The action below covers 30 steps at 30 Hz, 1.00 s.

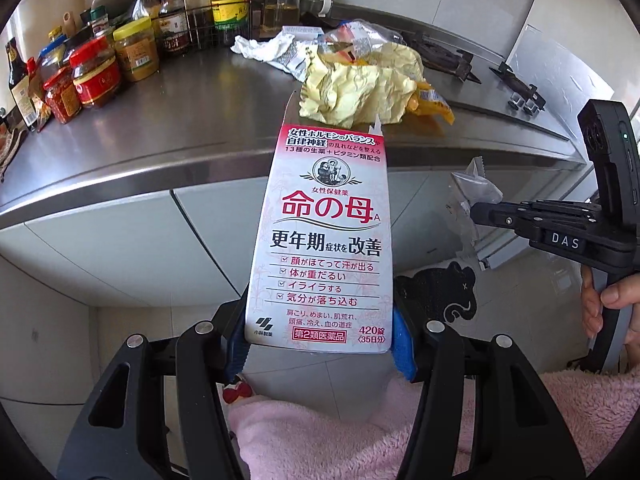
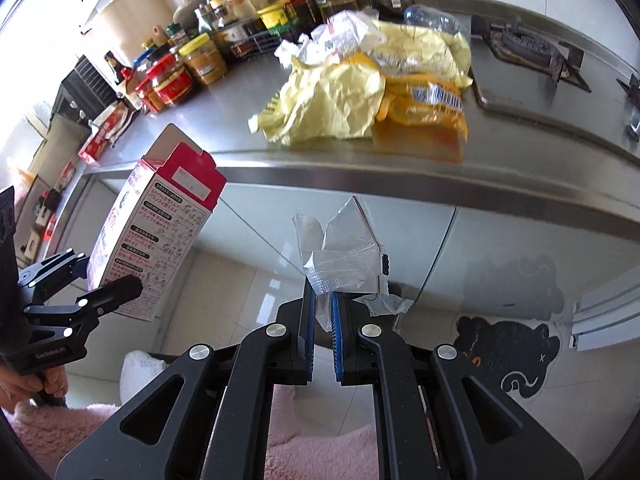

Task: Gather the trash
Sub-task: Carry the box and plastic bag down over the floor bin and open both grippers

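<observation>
The left gripper [image 1: 320, 344] clamps the white-and-red medicine box [image 1: 324, 232] at frame centre, the right gripper [image 2: 322, 312] pinches a clear plastic wrapper [image 2: 344, 256], and the remaining crumpled yellow trash [image 2: 340, 96] lies on the steel counter [image 2: 240, 92] above.

white-and-red box [image 1: 320, 240], pale yellow crumpled paper [image 2: 332, 100], clear wrapper [image 2: 344, 256]

Both grippers point steeply down. The left gripper [image 1: 320, 354] has its fingers [image 1: 239, 354] clamped on a box [image 1: 324, 240]; the right gripper [image 2: 323, 312] pinches a wrapper [image 2: 344, 260]. Pink sleeves [image 1: 592, 420] cover both arms.
</observation>
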Motion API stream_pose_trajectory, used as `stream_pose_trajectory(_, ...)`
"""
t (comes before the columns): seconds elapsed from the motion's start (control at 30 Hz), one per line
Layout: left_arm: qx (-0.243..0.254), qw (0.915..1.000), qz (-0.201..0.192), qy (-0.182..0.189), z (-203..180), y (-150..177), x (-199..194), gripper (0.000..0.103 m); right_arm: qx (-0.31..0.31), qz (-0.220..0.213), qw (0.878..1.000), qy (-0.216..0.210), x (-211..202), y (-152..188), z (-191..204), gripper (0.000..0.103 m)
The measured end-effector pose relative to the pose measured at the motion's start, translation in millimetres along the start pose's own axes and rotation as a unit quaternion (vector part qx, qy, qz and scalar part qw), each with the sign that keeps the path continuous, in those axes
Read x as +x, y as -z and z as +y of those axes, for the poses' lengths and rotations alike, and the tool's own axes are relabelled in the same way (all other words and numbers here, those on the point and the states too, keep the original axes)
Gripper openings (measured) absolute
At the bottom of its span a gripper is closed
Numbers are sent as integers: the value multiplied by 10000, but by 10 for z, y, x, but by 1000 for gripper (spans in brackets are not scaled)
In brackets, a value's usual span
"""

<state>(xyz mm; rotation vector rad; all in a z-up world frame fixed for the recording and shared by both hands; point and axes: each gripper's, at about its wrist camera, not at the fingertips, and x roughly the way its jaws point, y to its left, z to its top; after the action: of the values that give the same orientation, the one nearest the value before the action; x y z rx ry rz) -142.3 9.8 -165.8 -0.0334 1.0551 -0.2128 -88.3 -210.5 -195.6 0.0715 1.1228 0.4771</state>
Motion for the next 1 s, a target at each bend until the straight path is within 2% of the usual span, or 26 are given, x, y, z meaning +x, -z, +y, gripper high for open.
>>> stream_pose_trajectory(0.1, -99, 9994, 319, 44, 40, 173, 400, 54, 40, 301, 9995, 81, 359, 130, -77, 9)
stream_pose_trajectory(0.2, -162, 9978, 620, 142, 49, 365, 841, 54, 311, 533, 9980, -98, 728, 248, -197, 9)
stream_pose_trajectory(0.53, -463, 9927, 1106, 154, 120, 744, 2125, 54, 1213, 1080, 9866, -135, 1910, 473, -482, 9)
stream_pose_trajectory(0.83, -608, 9849, 1613, 172, 79, 968, 2952, 54, 1927, 1678, 9665, -255, 2783, 690, -804, 9)
stream_pose_trajectory(1.0, -704, 9818, 1747, 262, 35, 960, 3177, 55, 2257, 1813, 9567, -294, 3088, 683, -954, 12)
